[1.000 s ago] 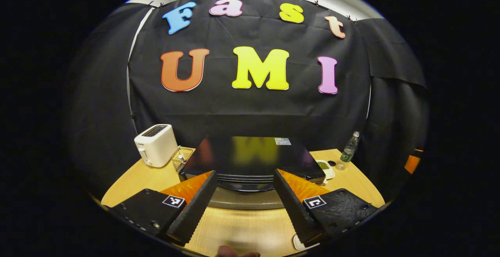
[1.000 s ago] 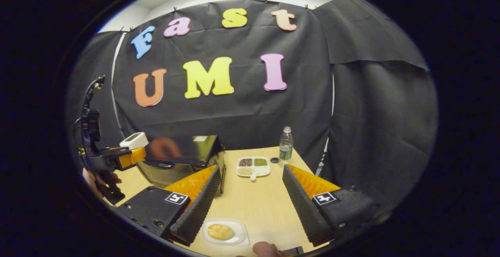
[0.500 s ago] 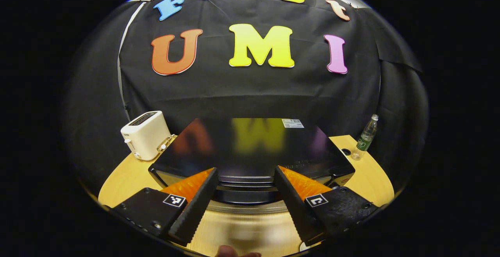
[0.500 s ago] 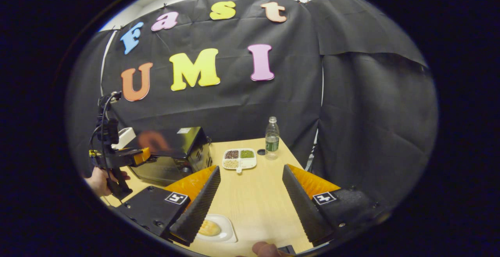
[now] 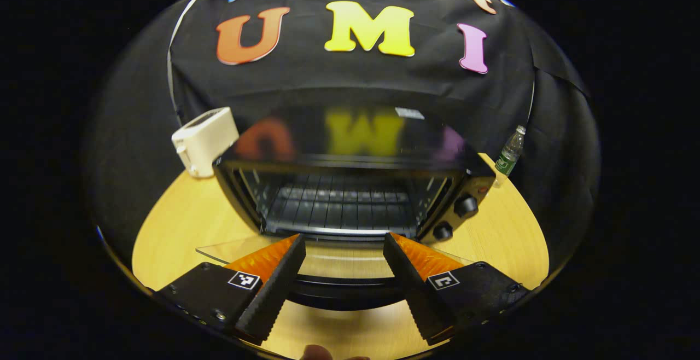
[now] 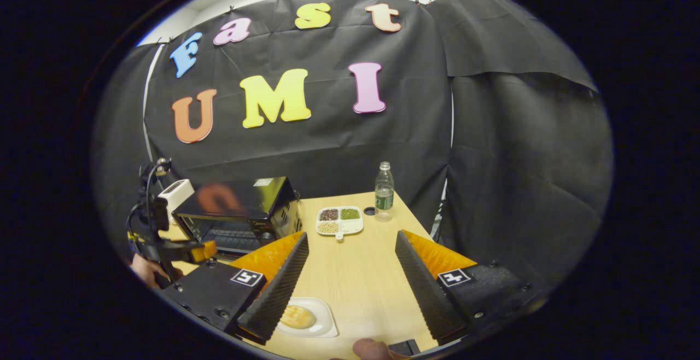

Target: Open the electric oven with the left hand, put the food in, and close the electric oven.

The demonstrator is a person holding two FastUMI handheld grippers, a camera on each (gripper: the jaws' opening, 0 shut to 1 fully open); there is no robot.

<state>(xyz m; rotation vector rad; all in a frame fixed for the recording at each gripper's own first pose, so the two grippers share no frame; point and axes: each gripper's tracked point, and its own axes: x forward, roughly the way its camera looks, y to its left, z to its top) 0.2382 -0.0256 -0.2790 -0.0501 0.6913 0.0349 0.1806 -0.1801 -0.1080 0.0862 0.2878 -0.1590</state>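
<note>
i see the table (image 6: 350,272) running pale and wooden under everything. on it the oven (image 5: 350,185) stands open: its glass door (image 5: 333,264) is folded down flat toward my left gripper (image 5: 342,270), and the wire rack (image 5: 339,209) inside is bare. two knobs (image 5: 465,205) sit on the oven's right panel. my left gripper's jaws are wide apart, with the door's dark handle (image 5: 344,294) lying across the gap between them; i cannot tell whether either finger touches it. in the right gripper view the same oven (image 6: 240,212) sits at the table's far left, with the left gripper (image 6: 202,250) just in front of its open door and a hand (image 6: 145,270) holding it.

a white toaster (image 5: 205,140) stands just left of the oven. my right gripper (image 6: 350,289) hovers over the table, jaws wide and holding nothing. the food (image 6: 297,316), a round golden bun, lies on a white plate (image 6: 322,321) at the near edge, partly behind my right gripper's left finger and well apart from the oven. farther back are a divided tray (image 6: 339,220) of grains, a bottle (image 6: 384,191) and its cap (image 6: 369,211).
</note>
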